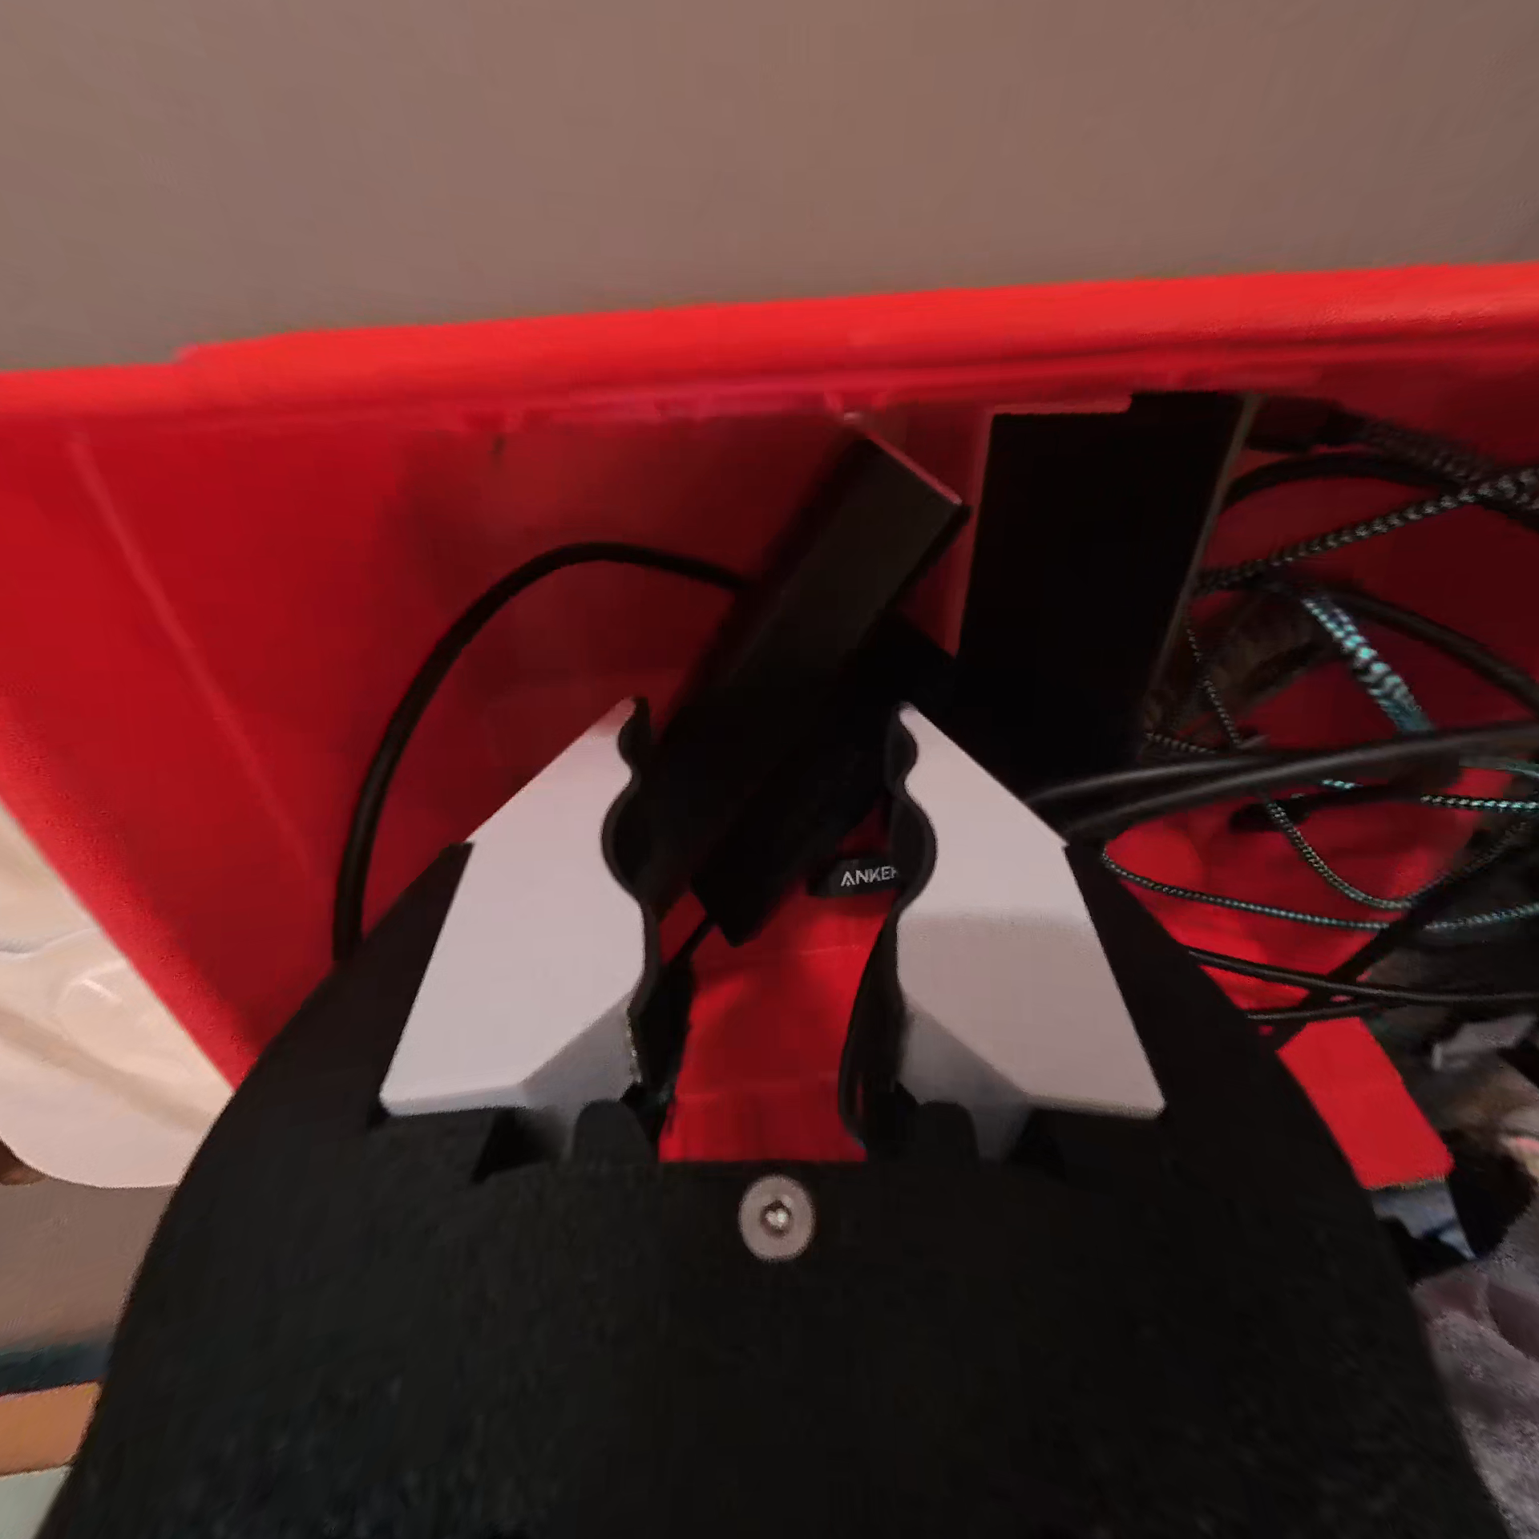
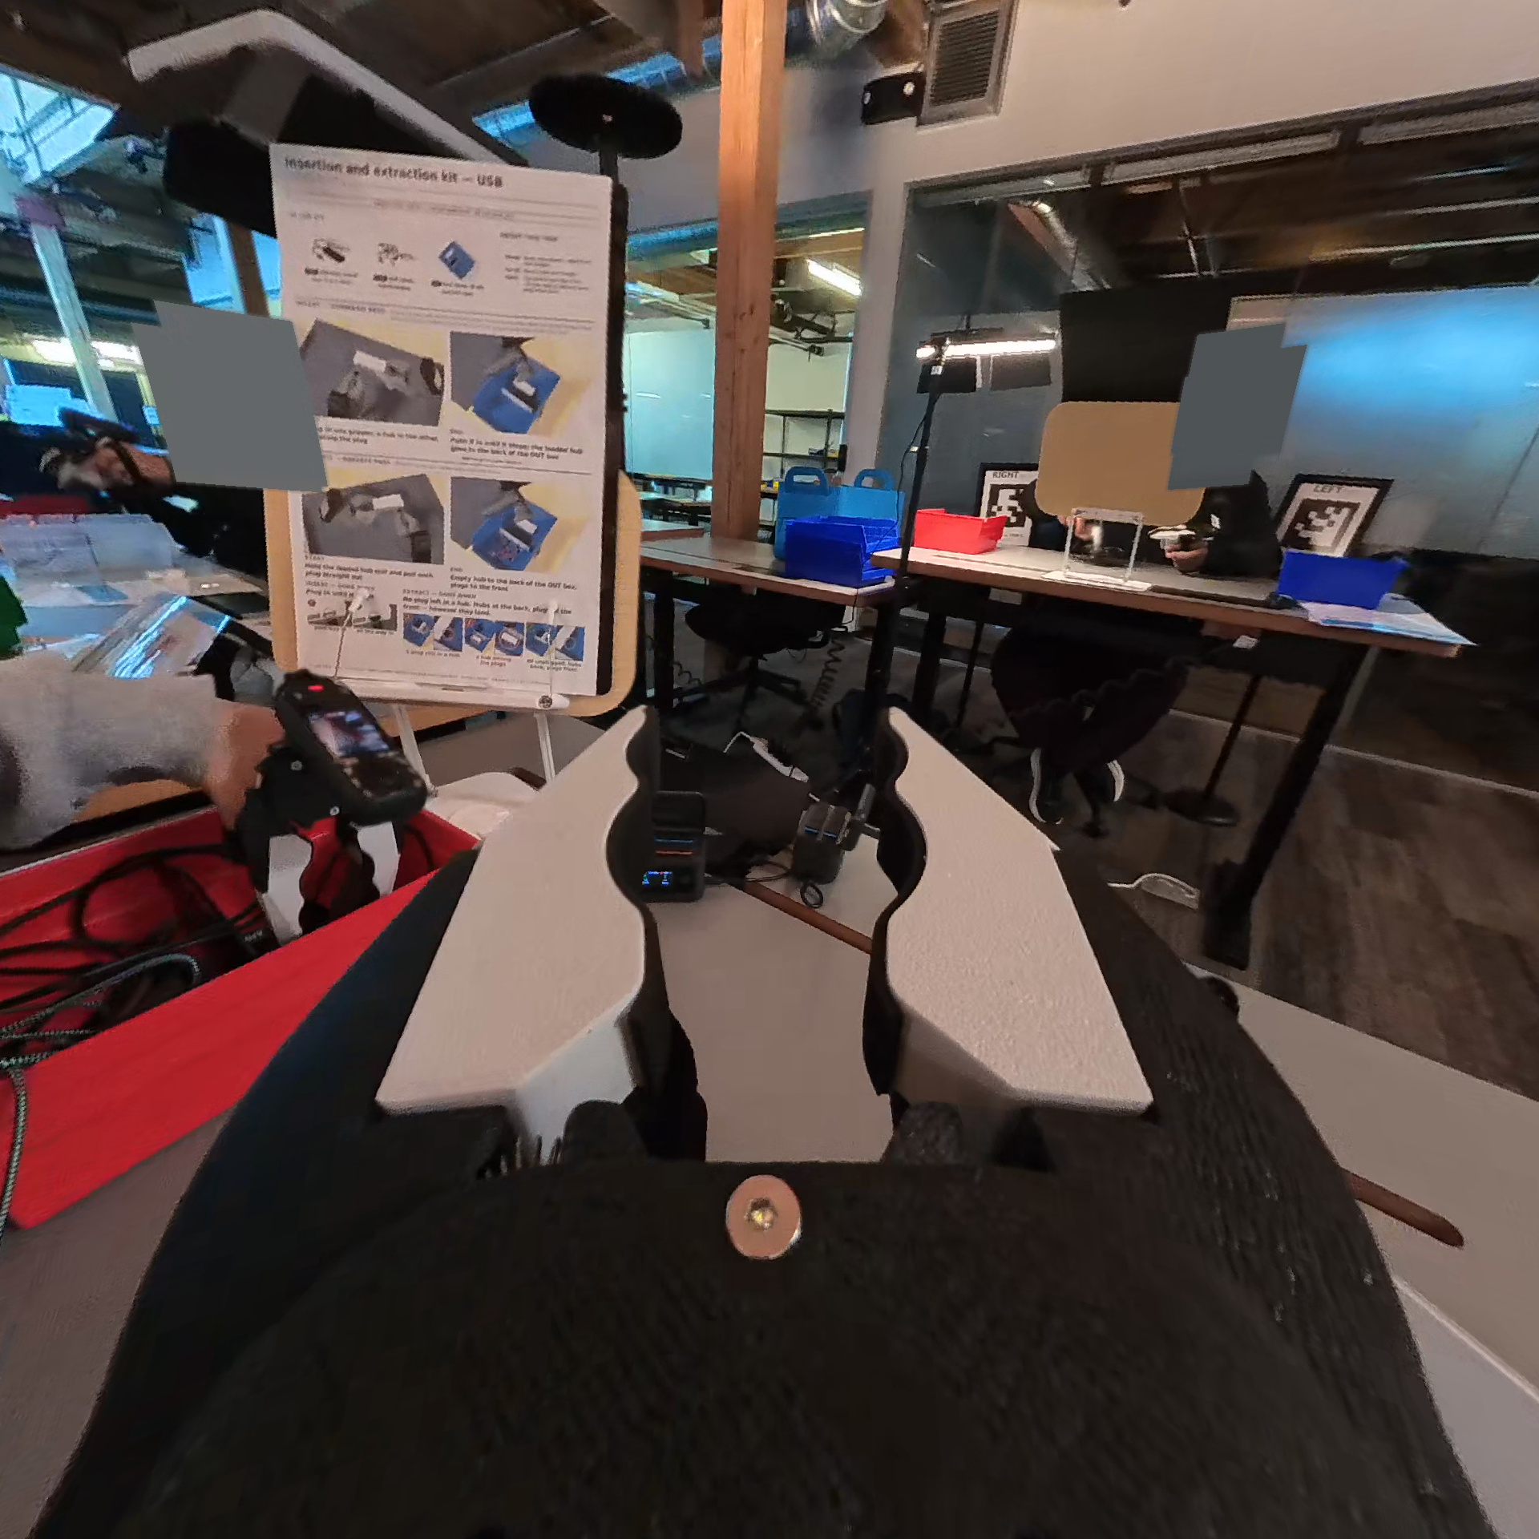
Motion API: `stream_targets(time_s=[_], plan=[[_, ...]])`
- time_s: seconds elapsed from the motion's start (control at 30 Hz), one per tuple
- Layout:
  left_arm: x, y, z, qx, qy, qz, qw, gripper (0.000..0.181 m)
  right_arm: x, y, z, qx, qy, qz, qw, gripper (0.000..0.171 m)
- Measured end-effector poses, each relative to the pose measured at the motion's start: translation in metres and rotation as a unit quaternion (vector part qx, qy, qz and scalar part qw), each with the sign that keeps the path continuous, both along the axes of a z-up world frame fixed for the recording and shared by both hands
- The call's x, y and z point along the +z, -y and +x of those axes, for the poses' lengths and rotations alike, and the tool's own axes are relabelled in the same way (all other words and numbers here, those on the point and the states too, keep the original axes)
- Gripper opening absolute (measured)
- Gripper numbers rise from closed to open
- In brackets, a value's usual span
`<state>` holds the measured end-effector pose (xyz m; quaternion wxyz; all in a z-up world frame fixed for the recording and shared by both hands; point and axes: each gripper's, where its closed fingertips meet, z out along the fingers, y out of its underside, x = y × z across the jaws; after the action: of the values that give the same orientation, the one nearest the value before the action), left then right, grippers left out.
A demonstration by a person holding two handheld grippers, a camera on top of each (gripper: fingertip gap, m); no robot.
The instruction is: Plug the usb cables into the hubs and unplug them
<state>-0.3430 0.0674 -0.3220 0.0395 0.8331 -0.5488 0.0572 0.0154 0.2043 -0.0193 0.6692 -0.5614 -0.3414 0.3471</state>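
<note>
In the left wrist view, my left gripper [image 1: 770, 749] reaches into a red bin [image 1: 250, 583]. Its jaws stand wide apart on either side of a slim black USB hub [image 1: 799, 666] that leans tilted against the bin's back wall. I see small gaps on both sides. The hub's black cable [image 1: 433, 666] loops left. A second black hub [image 1: 1083, 583] stands to the right, beside a tangle of braided USB cables [image 1: 1332, 749]. My right gripper [image 2: 766, 799] is open and empty above a white table [image 2: 783, 999]. The right wrist view also shows the left gripper [image 2: 325, 858] over the bin [image 2: 166, 1083].
An instruction sheet on a stand [image 2: 450, 416] rises behind the bin. Small black electronic boxes [image 2: 674, 849] with wires sit at the table's far edge. Desks with blue and red bins [image 2: 833, 541] and a seated person are farther off. White plastic [image 1: 67, 999] lies left of the bin. My right fingertips sit around 50 centimetres from my left ones.
</note>
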Motion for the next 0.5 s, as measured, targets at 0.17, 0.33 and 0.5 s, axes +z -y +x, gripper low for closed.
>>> stream_targets(time_s=[0.17, 0.33, 0.5], plan=[[-0.008, -0.003, -0.002, -0.021, -0.028, 0.0, 0.999, 0.04, -0.002, -0.004, 0.003, 0.003, -0.005, -0.008, 1.0, 0.049], [0.008, -0.003, -0.016, -0.037, -0.092, 0.051, 0.994, 0.028, -0.009, -0.005, -0.003, 0.009, 0.015, -0.015, 1.0, 0.05], [0.072, 0.002, -0.018, 0.037, -0.041, 0.146, 0.988, 0.025, -0.008, -0.001, -0.005, 0.023, 0.014, -0.012, 1.0, 0.05]])
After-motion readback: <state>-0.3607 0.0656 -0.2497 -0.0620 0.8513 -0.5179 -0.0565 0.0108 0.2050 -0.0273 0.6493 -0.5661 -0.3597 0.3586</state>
